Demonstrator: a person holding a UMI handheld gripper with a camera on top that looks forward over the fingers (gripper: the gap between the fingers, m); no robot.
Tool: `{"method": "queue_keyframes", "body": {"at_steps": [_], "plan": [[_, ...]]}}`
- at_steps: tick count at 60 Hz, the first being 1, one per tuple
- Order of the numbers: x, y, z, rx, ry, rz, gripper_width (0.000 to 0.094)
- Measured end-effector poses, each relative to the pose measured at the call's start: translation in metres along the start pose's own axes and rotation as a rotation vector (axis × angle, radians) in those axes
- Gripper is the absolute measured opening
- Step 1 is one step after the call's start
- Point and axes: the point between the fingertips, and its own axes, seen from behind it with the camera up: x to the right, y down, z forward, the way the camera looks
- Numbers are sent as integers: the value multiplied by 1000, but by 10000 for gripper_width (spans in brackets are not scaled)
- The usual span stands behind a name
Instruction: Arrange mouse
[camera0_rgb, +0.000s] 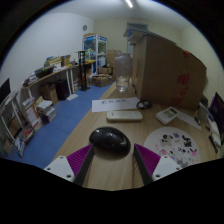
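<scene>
A black computer mouse (109, 139) lies on the wooden table (110, 170), just ahead of my gripper (113, 158) and in line with the gap between its fingers. The purple pads (82, 159) show at either side below the mouse. The fingers stand apart with bare table between them and do not touch the mouse.
A round patterned mat (178, 145) lies right of the mouse. Beyond the mouse are a white remote-like box (124, 115), papers (108, 104), a clear jug (122, 72) and a large cardboard box (168, 70). The table's left edge drops to blue floor (55, 120).
</scene>
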Motion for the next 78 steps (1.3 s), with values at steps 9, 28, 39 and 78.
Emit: {"method": "queue_keyframes", "body": {"at_steps": [9,28,39,78], "plan": [[2,-11,16,7,-31,14,833],[12,-30,42,20,-29,24,823],[18,-27,40,3,2,34,651],[67,-143,-90,275,104,82,434]]}}
